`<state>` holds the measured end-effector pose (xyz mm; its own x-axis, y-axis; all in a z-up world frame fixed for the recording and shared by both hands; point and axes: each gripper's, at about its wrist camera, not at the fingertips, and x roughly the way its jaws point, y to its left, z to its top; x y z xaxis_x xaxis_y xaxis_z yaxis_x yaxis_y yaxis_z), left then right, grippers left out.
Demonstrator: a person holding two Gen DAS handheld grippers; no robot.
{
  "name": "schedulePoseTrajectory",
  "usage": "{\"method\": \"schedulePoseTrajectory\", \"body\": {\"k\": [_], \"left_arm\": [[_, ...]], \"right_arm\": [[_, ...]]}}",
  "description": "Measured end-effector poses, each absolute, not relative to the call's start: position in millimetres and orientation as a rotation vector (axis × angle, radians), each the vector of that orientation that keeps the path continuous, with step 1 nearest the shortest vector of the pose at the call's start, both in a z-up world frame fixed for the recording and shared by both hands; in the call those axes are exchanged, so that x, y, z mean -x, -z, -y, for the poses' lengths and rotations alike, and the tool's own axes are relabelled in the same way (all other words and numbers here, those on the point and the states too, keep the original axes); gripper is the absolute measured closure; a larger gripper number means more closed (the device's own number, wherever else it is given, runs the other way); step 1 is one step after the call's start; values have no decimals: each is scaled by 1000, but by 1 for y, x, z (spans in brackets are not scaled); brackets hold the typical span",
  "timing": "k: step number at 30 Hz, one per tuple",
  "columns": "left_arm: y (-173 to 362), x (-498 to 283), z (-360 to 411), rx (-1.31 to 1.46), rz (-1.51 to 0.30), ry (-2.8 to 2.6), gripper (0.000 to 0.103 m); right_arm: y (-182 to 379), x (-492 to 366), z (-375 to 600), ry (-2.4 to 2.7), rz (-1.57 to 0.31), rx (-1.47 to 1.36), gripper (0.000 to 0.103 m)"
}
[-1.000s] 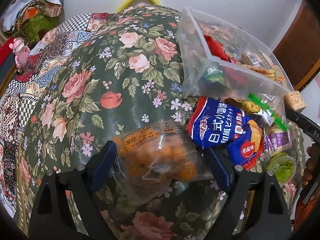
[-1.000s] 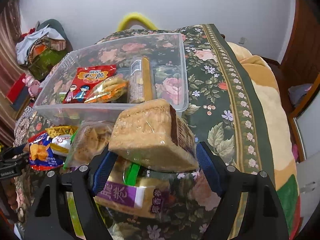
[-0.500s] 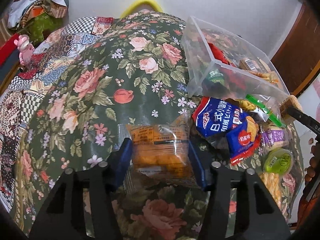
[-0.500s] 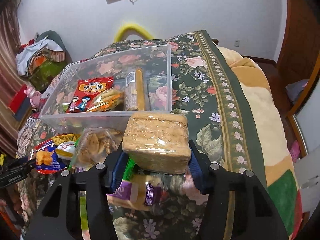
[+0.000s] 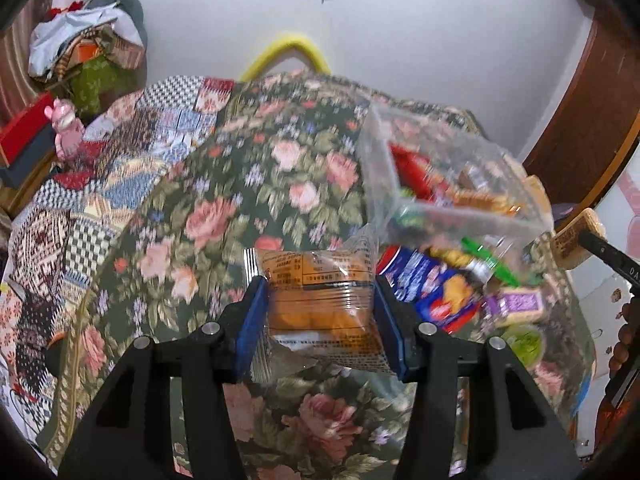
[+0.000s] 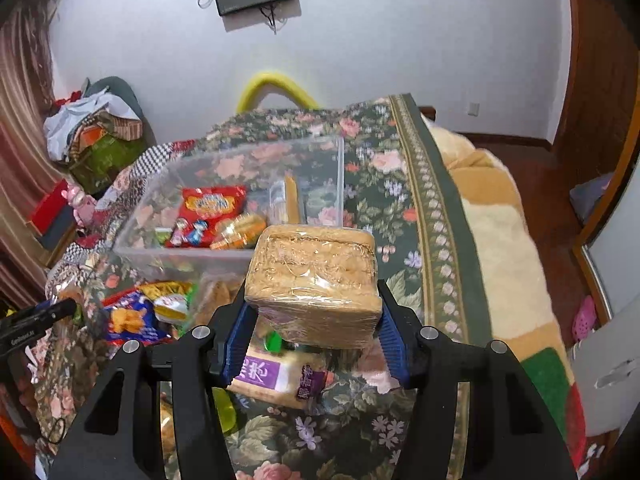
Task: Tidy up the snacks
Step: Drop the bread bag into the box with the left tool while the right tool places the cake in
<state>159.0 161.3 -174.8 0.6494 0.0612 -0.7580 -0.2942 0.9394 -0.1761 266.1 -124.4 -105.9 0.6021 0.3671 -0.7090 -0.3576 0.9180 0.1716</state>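
Note:
My left gripper is shut on a clear bag of orange snacks and holds it above the floral bedspread. My right gripper is shut on a wrapped tan cracker block, lifted in front of the clear plastic bin. The bin holds a red snack bag and other packs. It also shows in the left wrist view, blurred. The cracker block shows at the right edge there.
Loose snacks lie in front of the bin: a blue bag, a purple pack and a green cup. The bed edge with a beige blanket is to the right. Clutter is piled at the far left.
Both grippers closed on their snacks and lifted them off the bed. The views rose and tilted up toward the wall.

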Motion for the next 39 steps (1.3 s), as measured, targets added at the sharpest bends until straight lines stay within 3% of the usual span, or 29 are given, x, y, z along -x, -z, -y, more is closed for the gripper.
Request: {"method": "schedulePoseTrajectory", "body": {"k": [17, 39], "left_arm": [[119, -233, -118, 194, -723, -93, 51], [165, -346, -98, 163, -837, -70, 50]], "right_arm": [[66, -290, 103, -460, -698, -8, 50], [111, -374, 63, -465, -817, 0, 50]]}}
